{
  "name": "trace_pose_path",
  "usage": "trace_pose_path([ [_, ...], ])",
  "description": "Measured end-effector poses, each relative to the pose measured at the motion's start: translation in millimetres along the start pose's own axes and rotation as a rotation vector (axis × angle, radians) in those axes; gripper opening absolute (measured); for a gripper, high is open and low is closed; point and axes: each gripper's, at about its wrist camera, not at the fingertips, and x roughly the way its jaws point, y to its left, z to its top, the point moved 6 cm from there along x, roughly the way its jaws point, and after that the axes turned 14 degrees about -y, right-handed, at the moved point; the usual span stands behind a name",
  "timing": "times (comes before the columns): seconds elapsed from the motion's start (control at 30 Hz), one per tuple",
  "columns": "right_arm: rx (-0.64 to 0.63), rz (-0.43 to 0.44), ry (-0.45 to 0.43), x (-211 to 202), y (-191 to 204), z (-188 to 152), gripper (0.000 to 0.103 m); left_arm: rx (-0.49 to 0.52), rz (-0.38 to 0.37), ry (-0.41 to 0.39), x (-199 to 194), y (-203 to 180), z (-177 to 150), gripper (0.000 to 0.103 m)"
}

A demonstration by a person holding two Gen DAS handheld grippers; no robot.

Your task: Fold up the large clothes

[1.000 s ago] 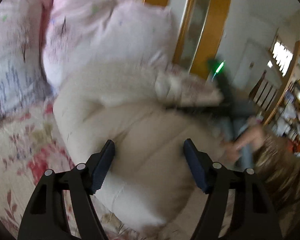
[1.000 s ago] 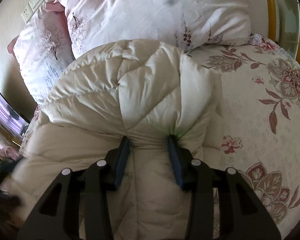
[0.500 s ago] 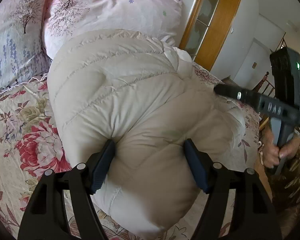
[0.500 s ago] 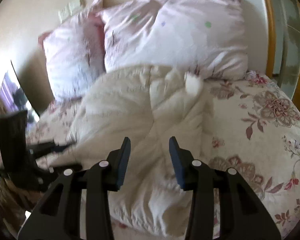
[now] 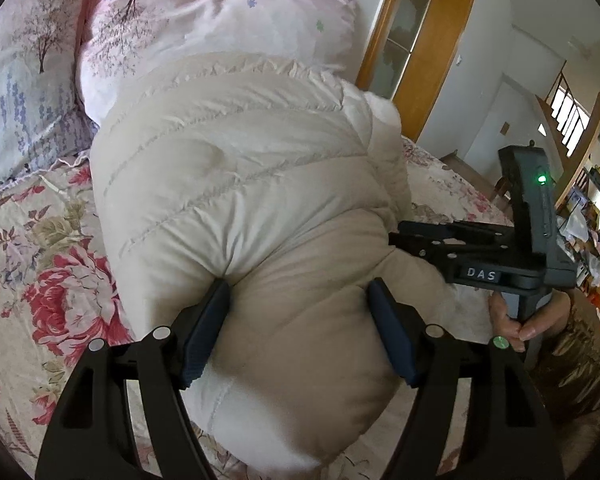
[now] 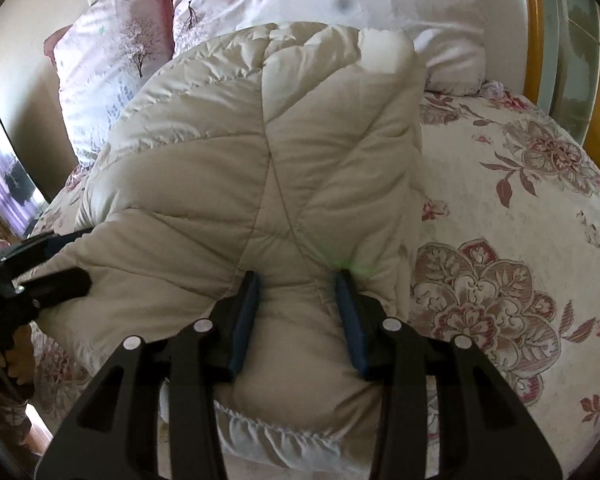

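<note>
Since half a second ago the right hand-held gripper (image 6: 298, 312) has dropped back onto the cream quilted puffer coat (image 5: 240, 184), which earlier hung loose ahead of its parted pads; now both pads press into a bunched fold of padding at the near hem. Across that hem, the left hand-held gripper (image 5: 300, 332) is clamped wide on a thick roll of the same coat, unchanged.

Taking the pale pink tree-print pillows (image 6: 340, 4) as landmark, the coat lies on the floral bedspread (image 6: 520, 220) with its long axis running from the grippers straight to the pillows, its far end touching them. Each gripper holds one near corner, neither clearly closer to the pillows. Probably the hem goes toward the pillows next, though the fisheye bulge hides how flat the far end lies. No containers are in view.
</note>
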Motion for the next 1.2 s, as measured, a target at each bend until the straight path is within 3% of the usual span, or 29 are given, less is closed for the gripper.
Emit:
trace_pose_path([
  [0.07, 0.003, 0.031, 0.018, -7.5, 0.6, 9.2, 0.048, -0.039, -0.024, -0.034, -11.8, 5.4, 11.4, 0.073],
  [0.1, 0.018, 0.061, 0.006, -13.7, 0.9, 17.3, 0.058, -0.06, -0.022, -0.068, -21.4, 11.1, 19.6, 0.073],
  [0.2, 0.093, 0.088, -0.105, -32.6, -9.5, 52.0, 0.083, -0.094, 0.077, -0.139, -35.6, 38.3, 41.0, 0.081],
  [0.3, 0.258, 0.095, -0.155, -24.8, -34.2, 87.2, 0.086, -0.173, 0.16, -0.144, -32.1, 68.1, 55.5, 0.081],
  [0.43, 0.407, 0.051, -0.112, 19.6, -59.4, 112.3, 0.085, -0.228, 0.251, -0.092, -12.1, 94.8, 61.8, 0.081],
  [0.47, 0.43, 0.048, -0.096, 32.1, -62.8, 114.4, 0.08, -0.244, 0.274, -0.071, -4.6, 101.0, 63.0, 0.081],
  [0.53, 0.45, 0.04, -0.07, 48.6, -66.2, 112.8, 0.051, -0.261, 0.295, -0.05, 3.1, 104.8, 59.3, 0.082],
  [0.57, 0.447, 0.036, -0.06, 55.1, -66.0, 110.9, 0.023, -0.272, 0.298, -0.044, 7.9, 106.7, 57.3, 0.082],
  [0.7, 0.396, -0.088, -0.067, 62.6, -69.3, 97.7, 0.015, -0.287, 0.291, -0.048, 14.2, 108.6, 55.1, 0.082],
  [0.9, 0.299, -0.221, -0.043, 75.5, -71.2, 85.3, 0.015, -0.289, 0.282, -0.05, 19.4, 106.6, 52.9, 0.082],
  [1.2, 0.237, -0.282, -0.001, 90.0, -70.3, 73.1, 0.018, -0.291, 0.263, -0.032, 31.4, 107.7, 45.5, 0.086],
])
